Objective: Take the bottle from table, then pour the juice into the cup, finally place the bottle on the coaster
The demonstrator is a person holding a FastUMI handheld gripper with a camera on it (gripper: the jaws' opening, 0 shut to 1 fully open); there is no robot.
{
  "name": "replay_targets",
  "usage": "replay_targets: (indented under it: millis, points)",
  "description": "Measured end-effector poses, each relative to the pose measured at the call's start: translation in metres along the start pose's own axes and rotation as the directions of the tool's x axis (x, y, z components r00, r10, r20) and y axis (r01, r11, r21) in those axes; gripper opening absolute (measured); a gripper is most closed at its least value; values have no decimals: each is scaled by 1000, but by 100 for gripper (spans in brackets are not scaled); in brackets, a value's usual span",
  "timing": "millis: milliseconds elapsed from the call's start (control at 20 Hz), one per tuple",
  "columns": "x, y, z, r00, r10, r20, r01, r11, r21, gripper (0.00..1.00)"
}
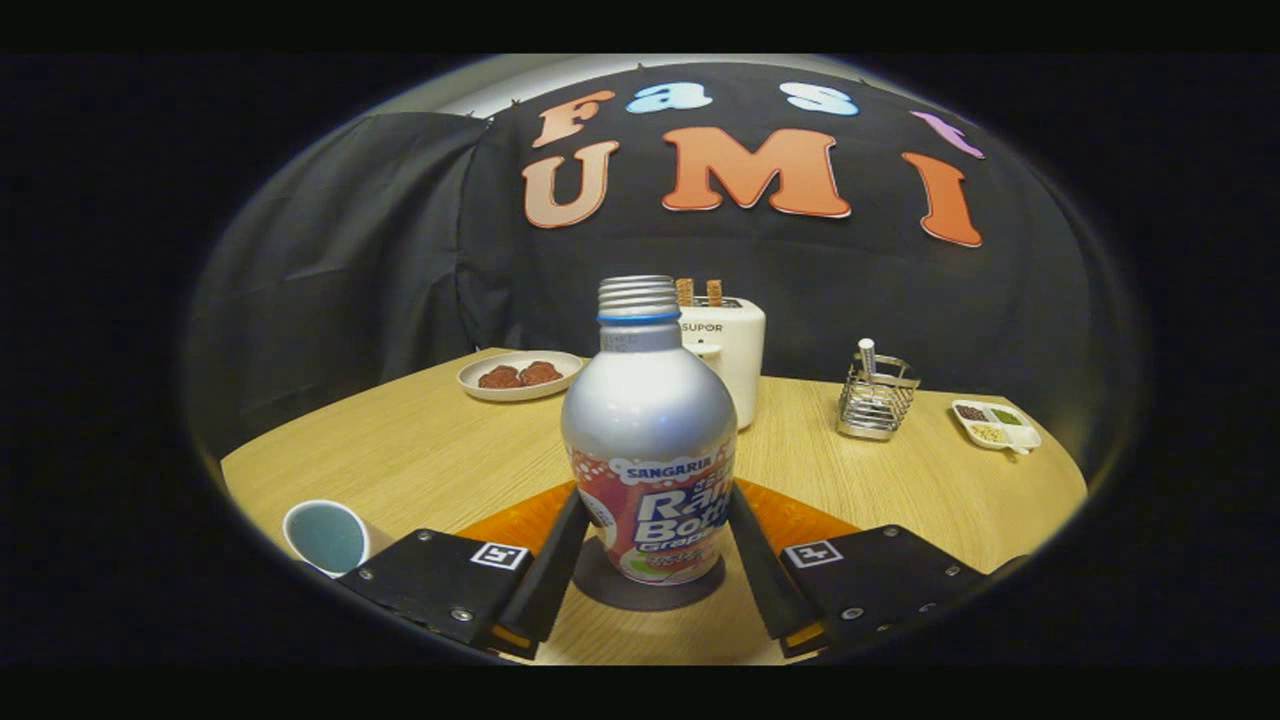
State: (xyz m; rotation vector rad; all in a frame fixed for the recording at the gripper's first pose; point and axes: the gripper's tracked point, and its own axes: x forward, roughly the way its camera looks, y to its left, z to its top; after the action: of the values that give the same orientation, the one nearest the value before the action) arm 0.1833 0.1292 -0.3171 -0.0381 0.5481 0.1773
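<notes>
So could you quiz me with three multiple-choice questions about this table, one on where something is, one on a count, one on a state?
1. Where is the bottle?
A. between the gripper fingers, on the dark coaster
B. lying beside the plate
C. inside the wire basket

2. How many slices stick up from the toaster?
A. none
B. two
C. four

3. What is the bottle's top like?
A. capped
B. corked
C. open, thread bare

Answers: 1 A, a finger flanks each side of the upright bottle; 2 B, two brown tops show; 3 C, the threaded neck has no cap.
</notes>
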Motion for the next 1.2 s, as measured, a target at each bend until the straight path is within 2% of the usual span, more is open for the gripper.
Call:
replay_targets:
  millis: [350, 650, 900, 1200]
  points:
    - [-3, 0, -2, 1000, 16, -2, -16, 999, 39, 79]
    - [-28, -5, 21, 998, -11, 58, 11, 1000, -3, 91]
    - [-75, -8, 58, 987, -24, 159, 27, 999, -18, 96]
    - [-147, -21, 98, 962, -63, 266, 68, 998, -10, 95]
